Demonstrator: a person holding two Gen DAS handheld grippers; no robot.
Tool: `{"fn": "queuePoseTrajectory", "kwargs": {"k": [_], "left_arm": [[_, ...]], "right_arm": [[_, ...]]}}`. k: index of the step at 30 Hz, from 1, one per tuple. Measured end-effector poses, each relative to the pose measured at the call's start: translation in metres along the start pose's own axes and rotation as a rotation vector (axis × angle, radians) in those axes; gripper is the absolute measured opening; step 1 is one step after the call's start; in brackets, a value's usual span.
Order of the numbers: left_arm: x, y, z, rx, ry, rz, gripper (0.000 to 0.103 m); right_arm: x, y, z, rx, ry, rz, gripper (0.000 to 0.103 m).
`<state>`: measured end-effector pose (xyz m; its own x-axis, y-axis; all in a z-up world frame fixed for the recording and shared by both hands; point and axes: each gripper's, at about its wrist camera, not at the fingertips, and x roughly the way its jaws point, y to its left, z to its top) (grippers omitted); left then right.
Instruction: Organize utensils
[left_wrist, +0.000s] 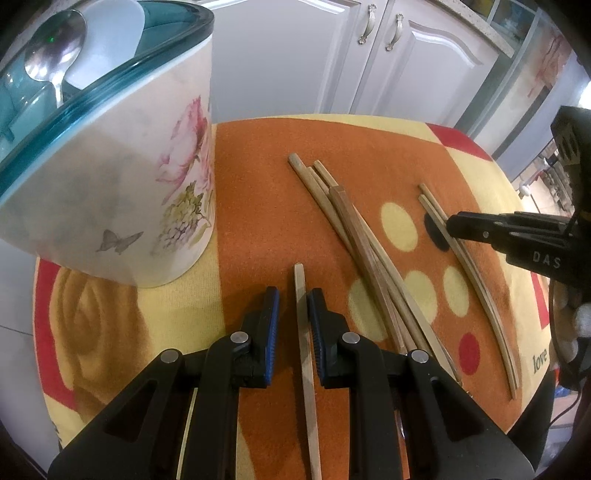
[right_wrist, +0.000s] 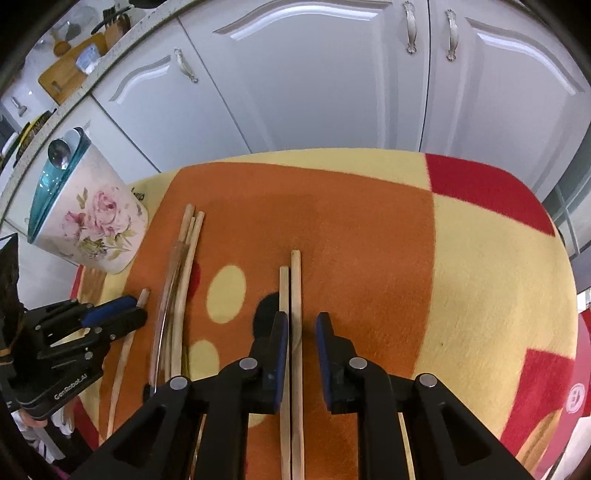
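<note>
On a round table draped in an orange, yellow and red blanket (right_wrist: 369, 229), 2 hand-held grippers hover over scattered wooden chopsticks. The left gripper (left_wrist: 293, 306) straddles a single chopstick (left_wrist: 304, 354) that runs between its blue pads from 6 toward 12 o'clock; the jaws stand narrowly apart and daylight shows on both sides of the stick, so nothing is pinched. The right gripper (right_wrist: 301, 332) sits over a pair of chopsticks (right_wrist: 294, 332): 1 lies in the gap close to the left pad, the other passes under that finger, and the jaws are slightly parted without pressing. A loose bundle of chopsticks (left_wrist: 354, 229) lies between the 2 grippers. At 10 o'clock from the left gripper stands the floral utensil holder (left_wrist: 122, 177) with a teal rim, a spoon (left_wrist: 55, 48) inside.
</note>
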<state>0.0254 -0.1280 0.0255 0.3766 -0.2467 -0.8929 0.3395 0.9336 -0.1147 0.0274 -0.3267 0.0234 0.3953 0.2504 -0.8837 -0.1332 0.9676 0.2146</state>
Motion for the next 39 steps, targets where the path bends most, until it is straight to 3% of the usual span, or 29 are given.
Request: {"fn": "queuePoseTrajectory", "kwargs": {"k": [5,10,16,19,21,24,29,39], "left_arm": [[0.001,0.0,0.002,-0.006,0.001,0.002,0.016],[0.001,0.001,0.005,-0.003,0.019,-0.004,0.016],[0.003,-0.004,0.008,0.044,0.021,0.014,0.016],[0.003,-0.003,0.008,0.059,0.027,-0.027,0.005],[0.0,0.004,0.007,0.028,0.033,-0.073,0.004],[-0.017,0.012,0.003,-0.015,0.003,-0.115,0.004],[-0.062,0.014,0.001,-0.003,-0.08,-0.159,0.004],[-0.16,0.042,-0.002,-0.045,-0.251,-0.196,0.004]], "right_arm": [[0.005,0.0,0.006,-0.028,0.01,-0.032,0.014],[0.007,0.015,0.005,-0.148,0.037,-0.108,0.014],[0.007,0.012,0.011,-0.094,0.007,-0.07,0.006],[-0.001,0.009,0.007,-0.078,-0.005,-0.038,0.005],[-0.02,0.003,0.001,-0.051,-0.037,-0.008,0.005],[-0.048,-0.003,-0.005,-0.024,-0.089,0.039,0.005],[-0.101,-0.001,-0.009,-0.003,-0.19,0.139,0.005],[-0.161,0.055,0.004,-0.101,-0.315,0.238,0.005]]}}
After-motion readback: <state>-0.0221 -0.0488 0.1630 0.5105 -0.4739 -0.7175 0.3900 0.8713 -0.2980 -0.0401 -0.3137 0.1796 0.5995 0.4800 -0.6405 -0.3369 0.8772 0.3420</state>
